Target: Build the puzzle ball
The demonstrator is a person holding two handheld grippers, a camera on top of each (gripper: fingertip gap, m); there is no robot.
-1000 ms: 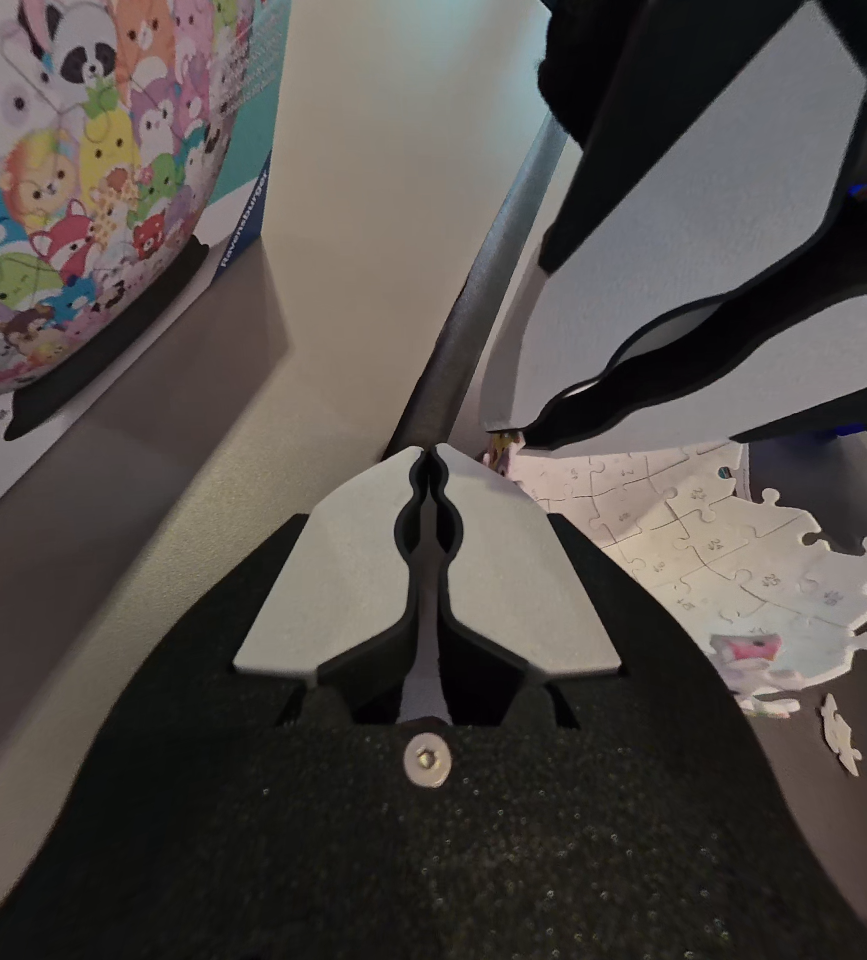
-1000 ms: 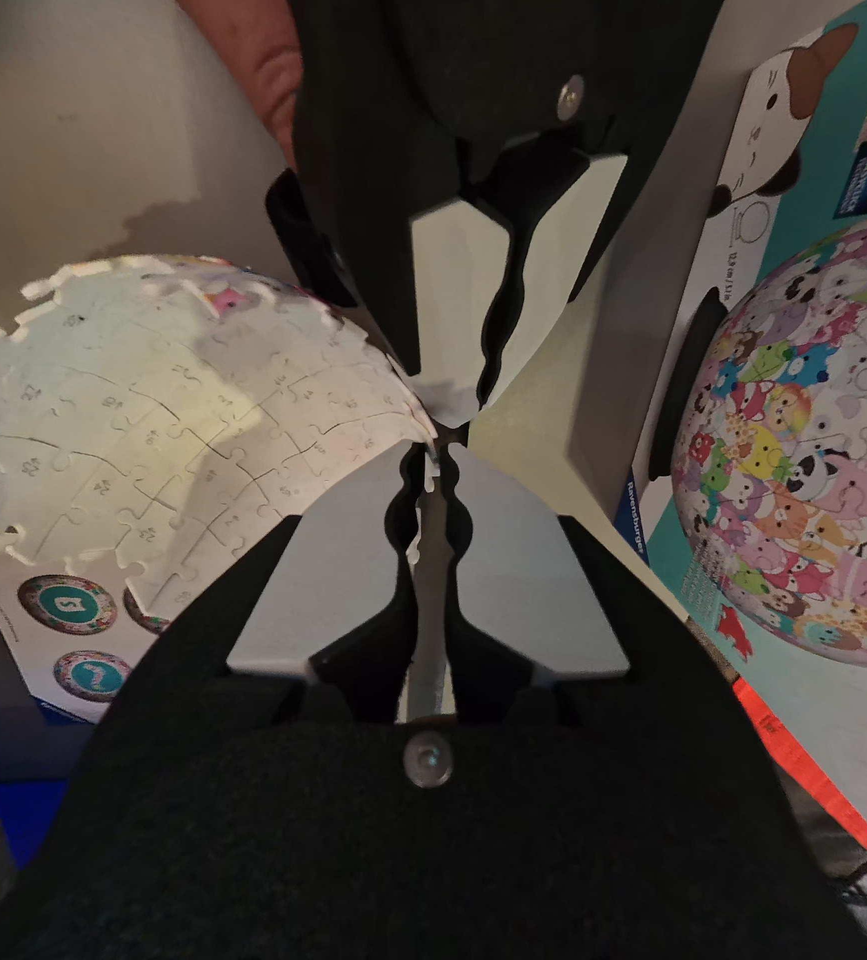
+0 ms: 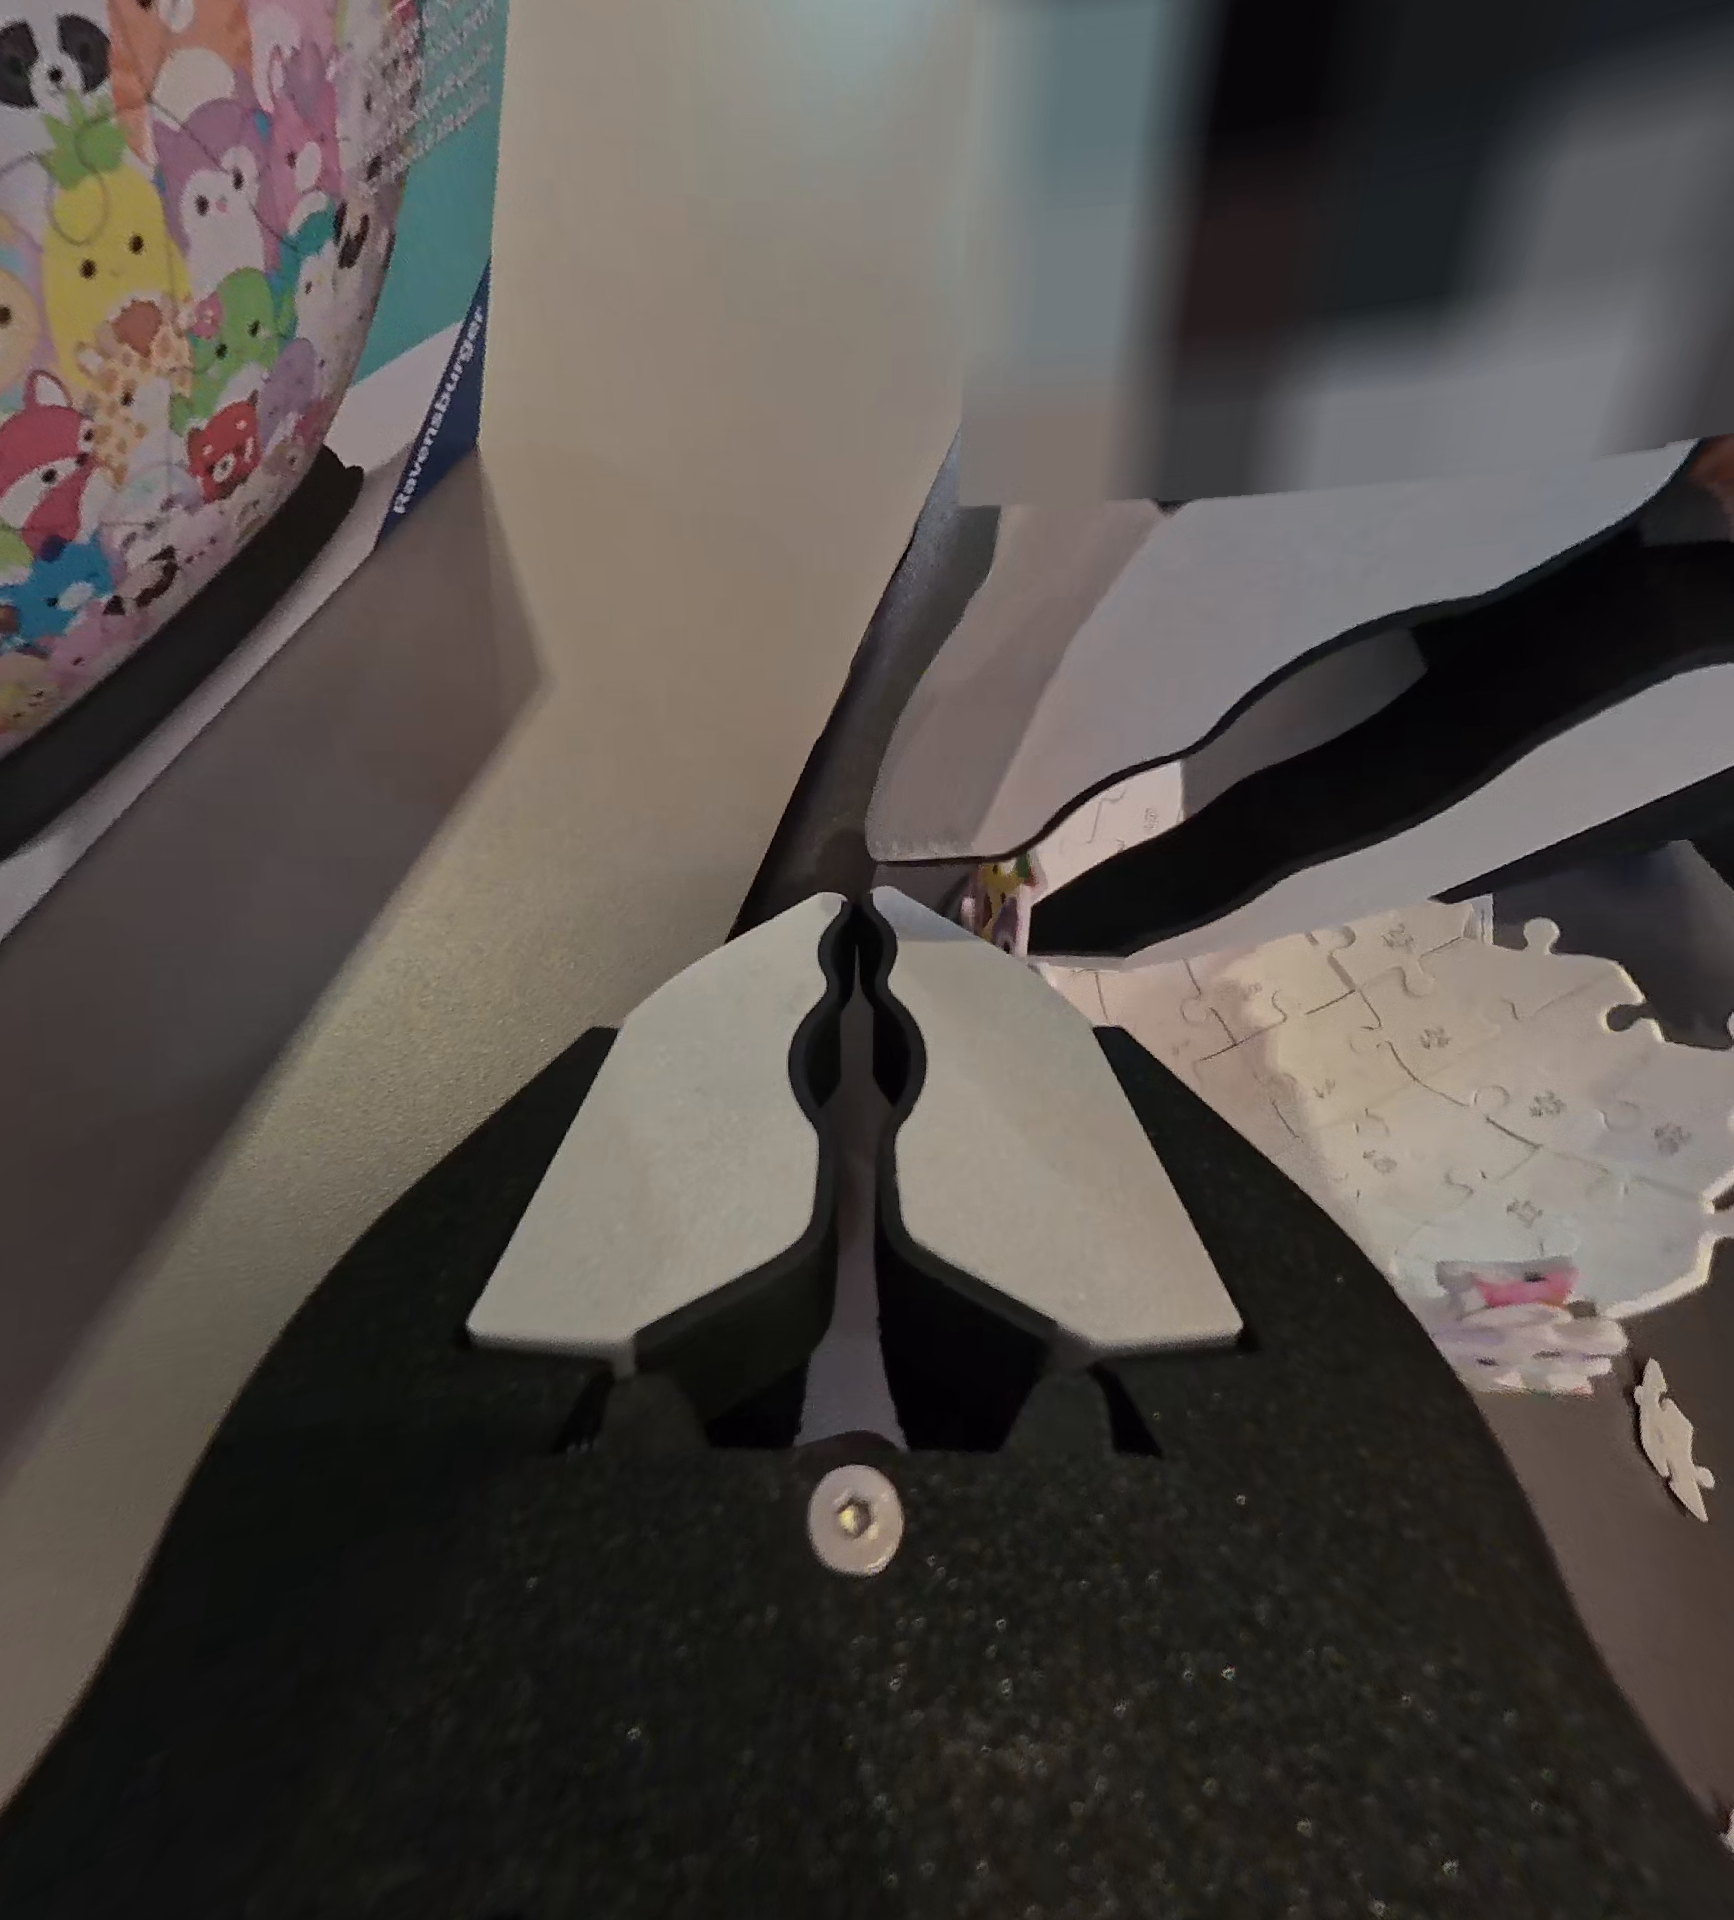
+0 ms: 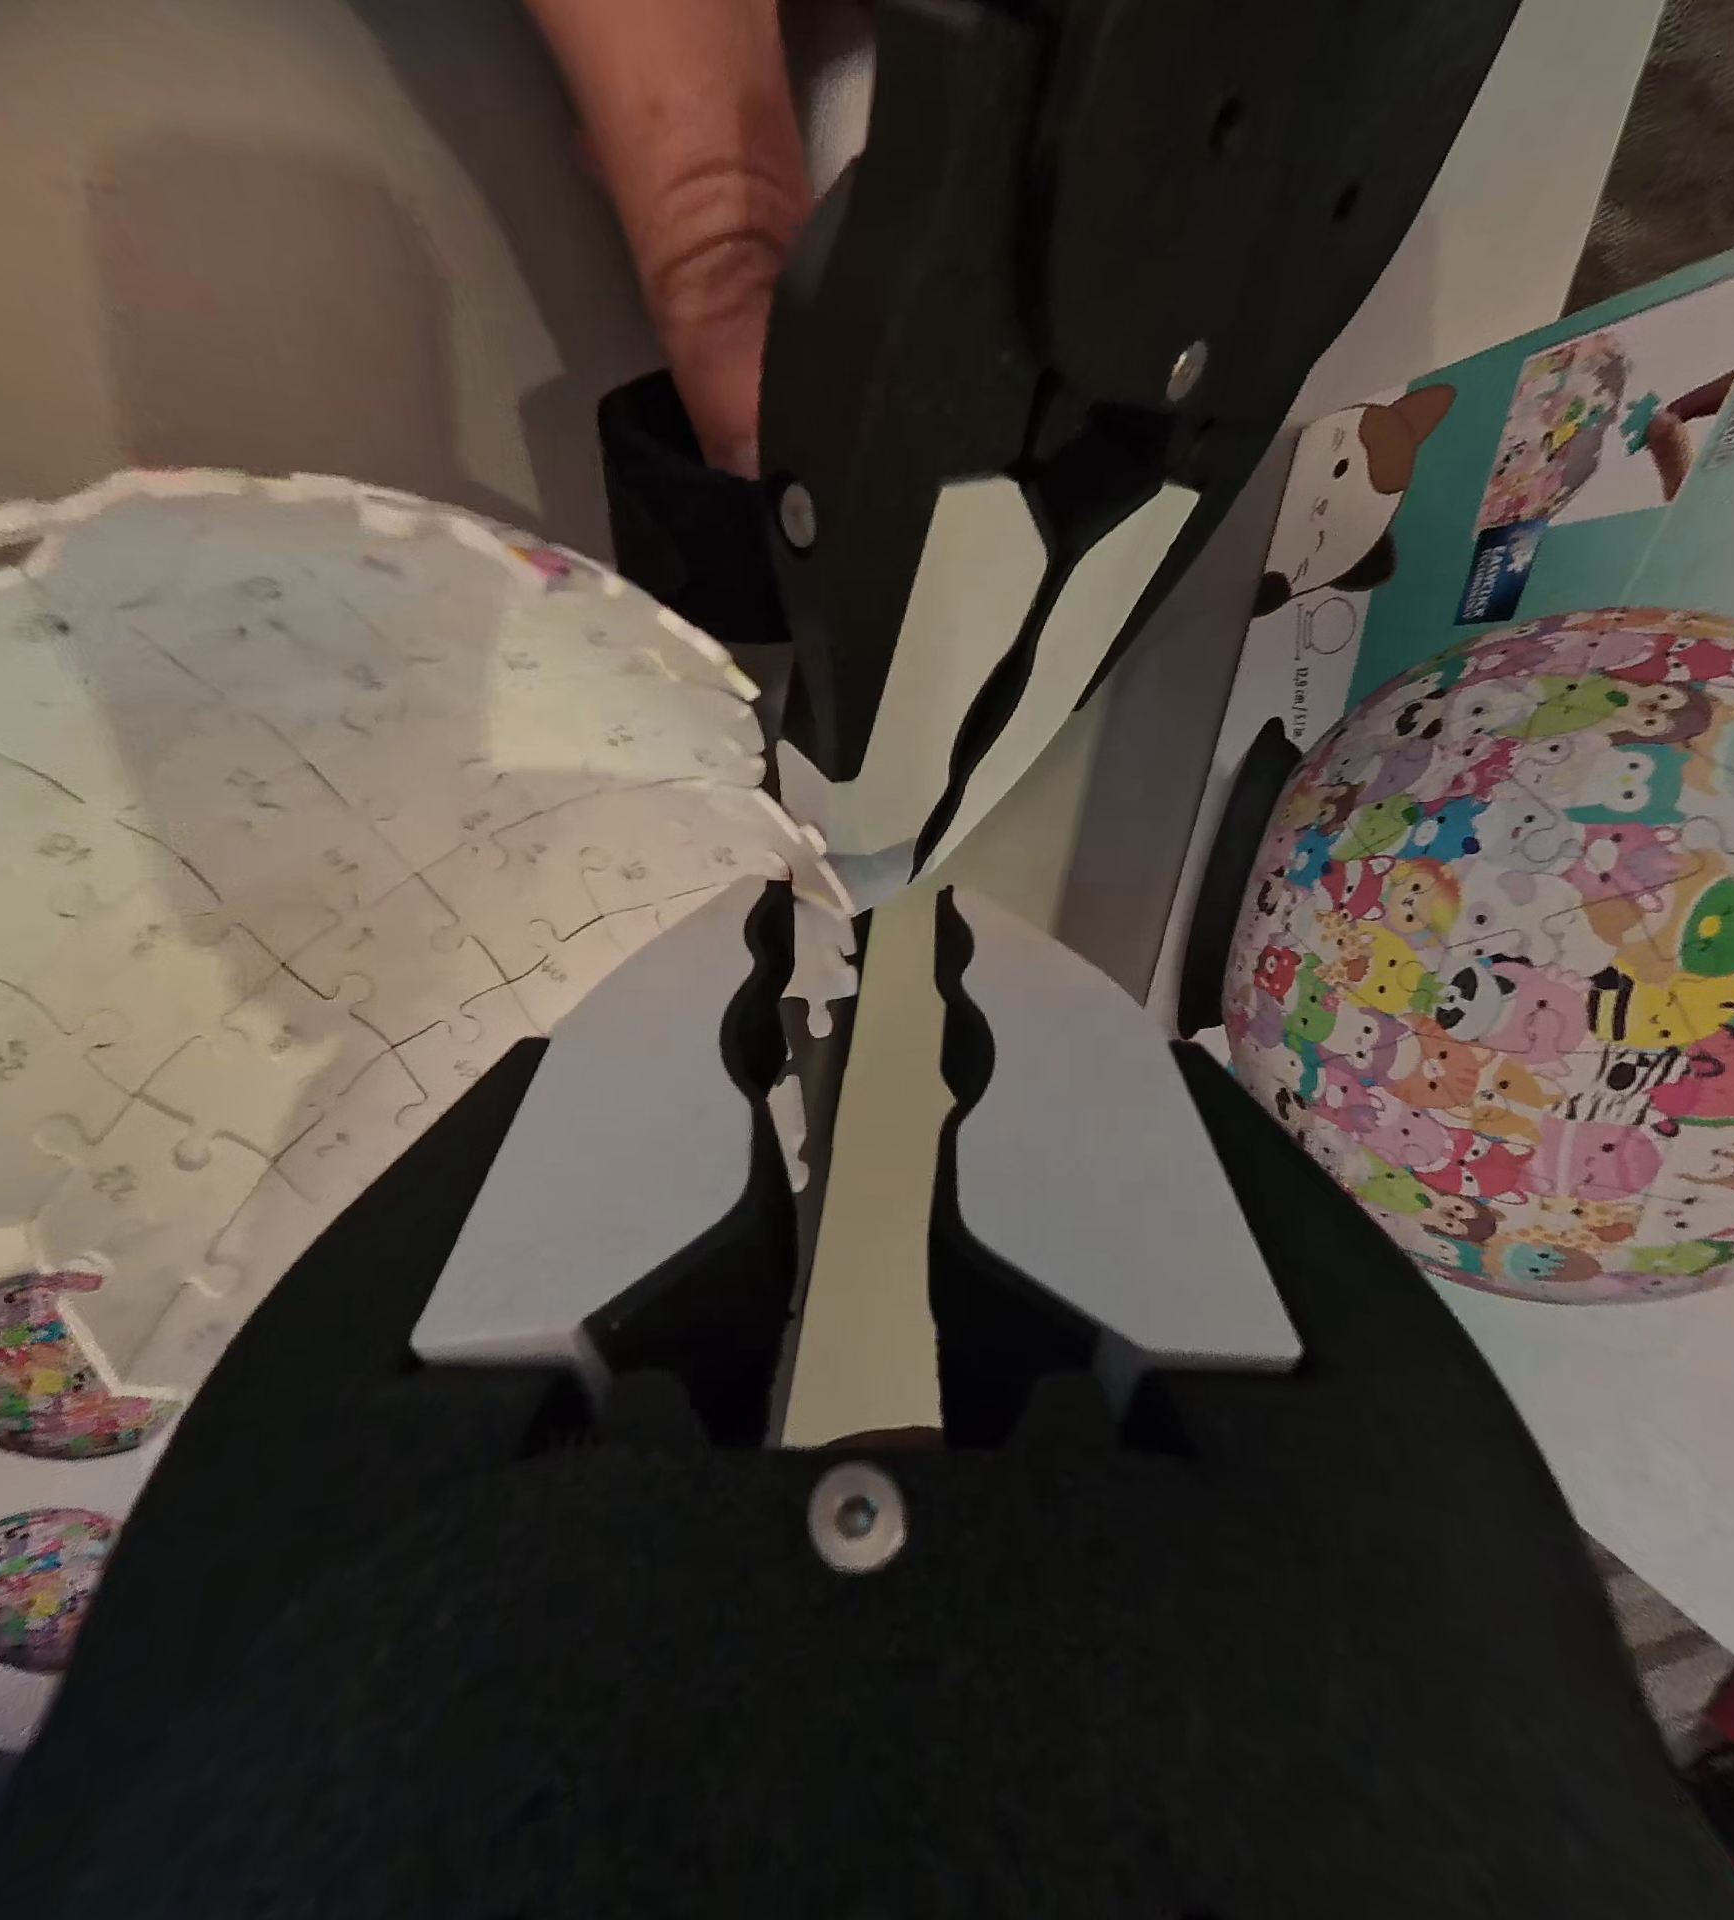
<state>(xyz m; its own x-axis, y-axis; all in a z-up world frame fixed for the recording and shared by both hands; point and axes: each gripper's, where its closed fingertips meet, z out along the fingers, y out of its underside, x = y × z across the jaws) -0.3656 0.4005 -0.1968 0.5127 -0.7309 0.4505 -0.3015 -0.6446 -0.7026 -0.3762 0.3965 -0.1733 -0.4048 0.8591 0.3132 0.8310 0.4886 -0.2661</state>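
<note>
The shell (image 4: 302,883), a curved, half-built section of the puzzle ball, lies white side up on a sheet (image 4: 1,1475) printed with small pictures of the ball. Its jagged rim points toward both grippers, which seems deliberate: the open edge is where the next piece has to go in.

The left gripper (image 4: 930,847) comes in from above in the right wrist view, its fingers pinched narrow on what looks like a small pale piece (image 4: 868,868) right at the shell's rim. In its own view the fingers meet at the tips, but the piece itself cannot be seen there. A thumb (image 4: 707,239) rests beside its handle.

The right gripper (image 4: 858,940) stands partly open, with the shell's rim tabs running up between its fingers; none of them looks clamped. I judge that it sits there to steady or guide the edge while the left presses the piece home.

In the left wrist view a coloured bit of the shell's printed face (image 3: 998,904) peeks out just under the right gripper, and a loose piece (image 3: 1673,1444) lies just beside the shell.

The box (image 4: 1590,831) stands upright just beyond, its picture side facing the work, probably as a reference.
</note>
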